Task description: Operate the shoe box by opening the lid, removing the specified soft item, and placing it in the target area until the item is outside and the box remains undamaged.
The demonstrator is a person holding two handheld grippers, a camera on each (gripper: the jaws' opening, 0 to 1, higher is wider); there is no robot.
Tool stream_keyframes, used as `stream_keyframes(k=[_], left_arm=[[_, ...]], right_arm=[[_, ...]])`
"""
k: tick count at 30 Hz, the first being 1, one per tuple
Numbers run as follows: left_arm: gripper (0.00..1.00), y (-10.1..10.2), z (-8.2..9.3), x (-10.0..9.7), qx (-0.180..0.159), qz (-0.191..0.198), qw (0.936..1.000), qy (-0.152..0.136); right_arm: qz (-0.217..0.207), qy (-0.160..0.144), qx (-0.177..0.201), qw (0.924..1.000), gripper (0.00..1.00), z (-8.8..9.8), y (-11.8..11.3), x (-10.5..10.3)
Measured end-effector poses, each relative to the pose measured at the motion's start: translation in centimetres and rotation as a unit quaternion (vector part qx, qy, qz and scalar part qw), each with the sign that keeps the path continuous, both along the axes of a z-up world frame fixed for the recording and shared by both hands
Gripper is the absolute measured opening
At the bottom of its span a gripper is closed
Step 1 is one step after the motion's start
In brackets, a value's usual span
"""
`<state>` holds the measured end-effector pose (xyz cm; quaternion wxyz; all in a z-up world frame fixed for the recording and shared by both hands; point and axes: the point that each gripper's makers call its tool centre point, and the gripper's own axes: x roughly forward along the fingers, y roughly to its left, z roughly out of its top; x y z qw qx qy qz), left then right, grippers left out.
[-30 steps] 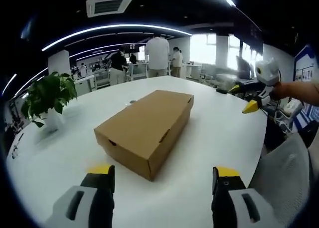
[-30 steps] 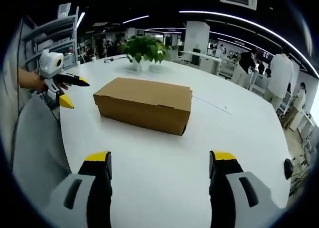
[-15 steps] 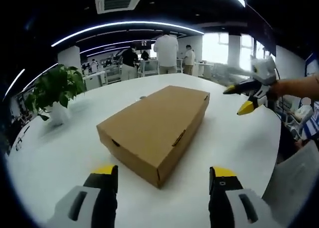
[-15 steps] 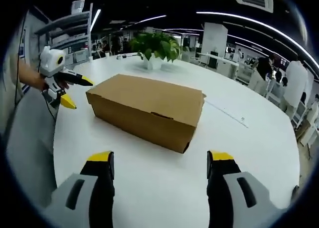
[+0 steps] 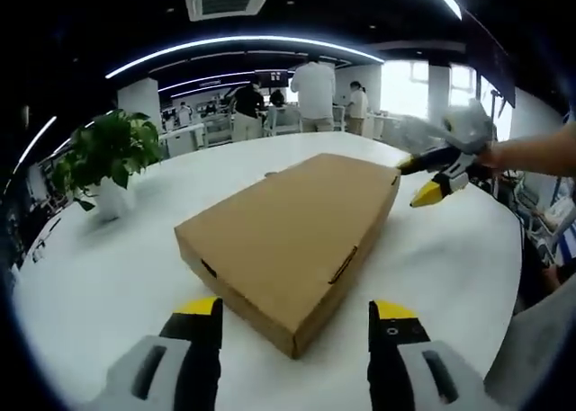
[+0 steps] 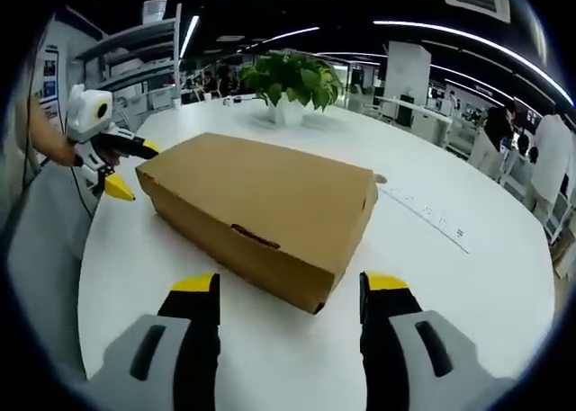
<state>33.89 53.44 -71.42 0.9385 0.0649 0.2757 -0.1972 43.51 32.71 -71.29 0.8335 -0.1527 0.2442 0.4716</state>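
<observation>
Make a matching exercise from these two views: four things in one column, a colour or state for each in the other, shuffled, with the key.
Things:
1. shoe box
2. potted plant
3. table
4. left hand-held gripper

Colour or state:
A. white, round-edged
B. open, jaws apart, holding nothing
C. brown cardboard, lid shut
D. green leaves, white pot

Pairs: 1-C, 2-D, 3-A, 4-B

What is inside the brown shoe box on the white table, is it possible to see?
No. The shoe box lies on the white table with its lid shut, so the contents are covered. Only plain cardboard shows, with small slots along the sides. Both grippers are open and apart from it.
</observation>
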Motion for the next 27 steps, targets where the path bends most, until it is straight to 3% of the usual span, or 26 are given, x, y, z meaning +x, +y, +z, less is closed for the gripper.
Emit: stream_keyframes(k=[9, 15, 27], left_arm=[[0.58, 0.1, -0.1, 0.6, 0.004, 0.034, 0.9994, -0.003], [0.52, 0.5, 0.2, 1.0, -0.009, 0.063, 0.9980, 0.001], [0.52, 1.0, 0.2, 0.9, -0.006, 0.053, 0.9985, 0.006]], right_arm=[[0.022, -0.003, -0.009, 0.9997, 0.43, -0.6, 0.9, 0.7], [0.018, -0.006, -0.013, 0.9997, 0.43, -0.6, 0.8, 0.7], [-0.001, -0.001, -0.022, 0.9998, 0.42, -0.7, 0.9, -0.1]])
